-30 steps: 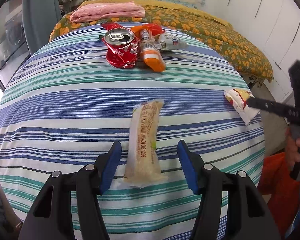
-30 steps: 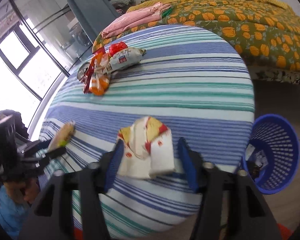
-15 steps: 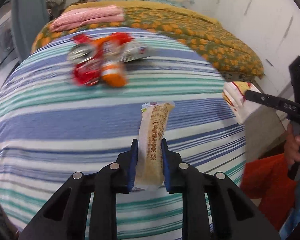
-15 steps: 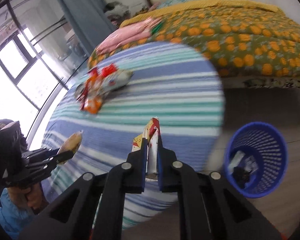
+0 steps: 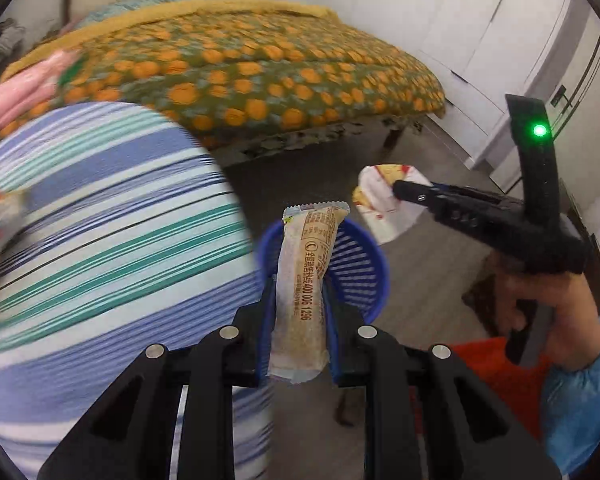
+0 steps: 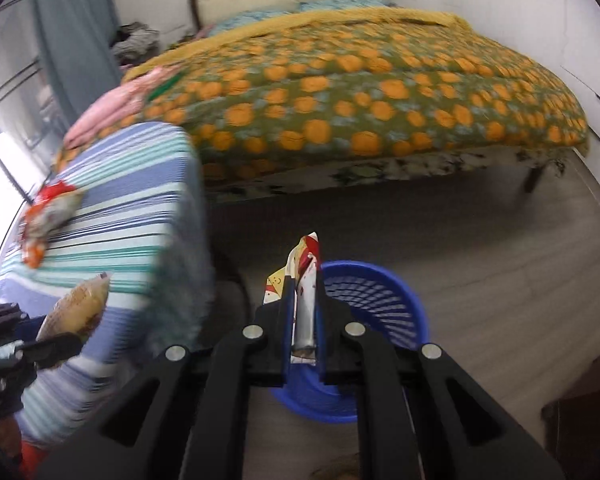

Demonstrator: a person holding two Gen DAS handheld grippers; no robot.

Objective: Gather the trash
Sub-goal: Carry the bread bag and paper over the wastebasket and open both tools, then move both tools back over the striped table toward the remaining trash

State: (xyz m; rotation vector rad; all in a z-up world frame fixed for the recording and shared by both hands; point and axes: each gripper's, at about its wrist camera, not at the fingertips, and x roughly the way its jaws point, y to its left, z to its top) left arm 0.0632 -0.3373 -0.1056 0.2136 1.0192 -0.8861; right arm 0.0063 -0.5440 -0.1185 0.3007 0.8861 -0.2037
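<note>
beside bed (image 5: 260,76), wrapper (image 5: 302,280) reads "400 006 1296".

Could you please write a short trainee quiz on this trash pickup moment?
1. True or false: the left hand-held gripper holds the long beige snack packet.
2. What does the right hand-held gripper grip: A a can, B a white, red and yellow wrapper, C nothing?
3. What colour is the mesh waste basket on the floor?

Key: 1 true; 2 B; 3 blue.
</note>
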